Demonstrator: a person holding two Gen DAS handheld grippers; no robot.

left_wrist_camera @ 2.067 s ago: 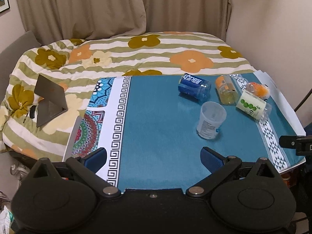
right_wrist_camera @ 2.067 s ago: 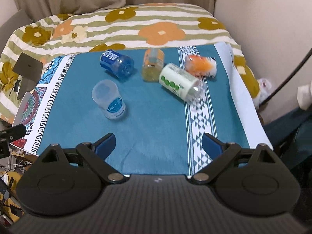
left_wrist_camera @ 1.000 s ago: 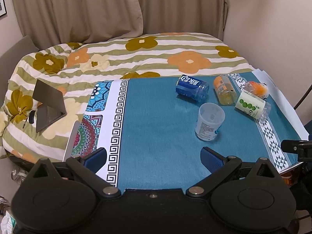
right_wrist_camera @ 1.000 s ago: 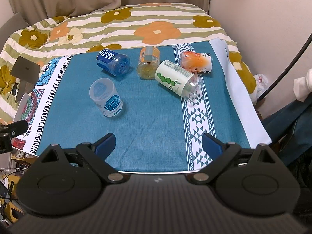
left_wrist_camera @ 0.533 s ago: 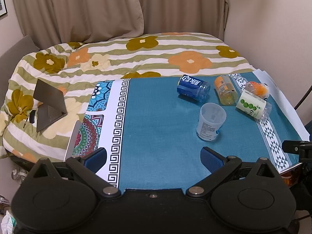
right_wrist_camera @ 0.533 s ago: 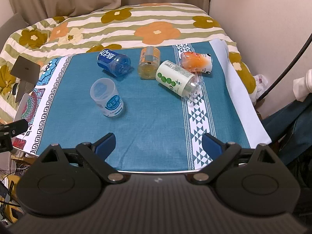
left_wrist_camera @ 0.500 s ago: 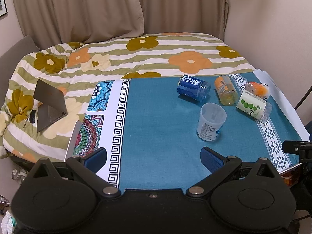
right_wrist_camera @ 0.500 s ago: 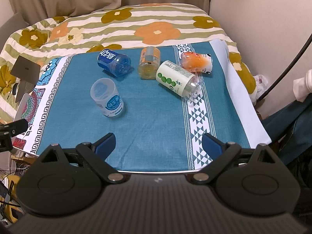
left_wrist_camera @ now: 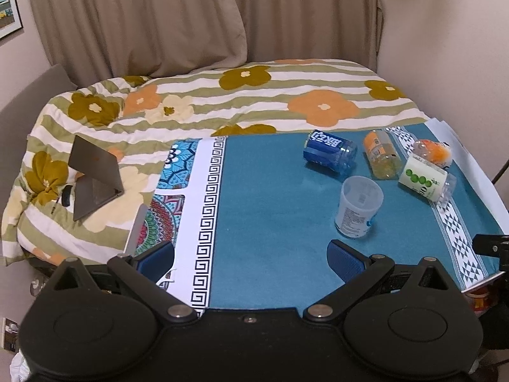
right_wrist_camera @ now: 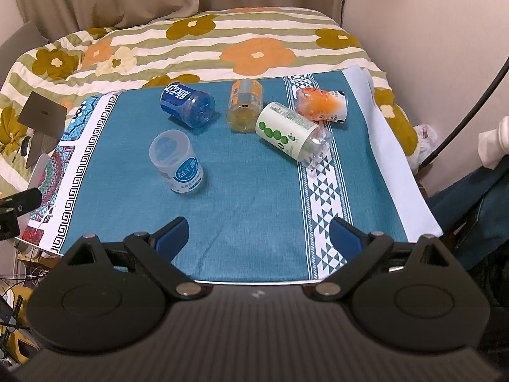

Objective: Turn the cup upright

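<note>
A clear plastic cup with a white and blue label point(left_wrist_camera: 358, 207) stands upright, mouth up, on the teal cloth; it also shows in the right wrist view point(right_wrist_camera: 176, 165). Behind it several cups lie on their sides: a blue one point(right_wrist_camera: 187, 104), an orange-yellow one point(right_wrist_camera: 244, 105), a white one with green dots point(right_wrist_camera: 292, 135) and an orange one point(right_wrist_camera: 322, 104). My left gripper point(left_wrist_camera: 251, 256) is open and empty, hovering at the table's front edge, left of the upright cup. My right gripper point(right_wrist_camera: 259, 237) is open and empty above the front edge.
The teal cloth covers a table point(right_wrist_camera: 254, 210) with patterned bands at left and right. A flowered quilt point(left_wrist_camera: 222, 102) lies beyond it. A grey tablet on a stand point(left_wrist_camera: 94, 176) sits on the quilt at left. A wall is close on the right.
Both grippers have stayed open and nearly still over the last second. Before that they drew back a little from the table. The cups have not moved.
</note>
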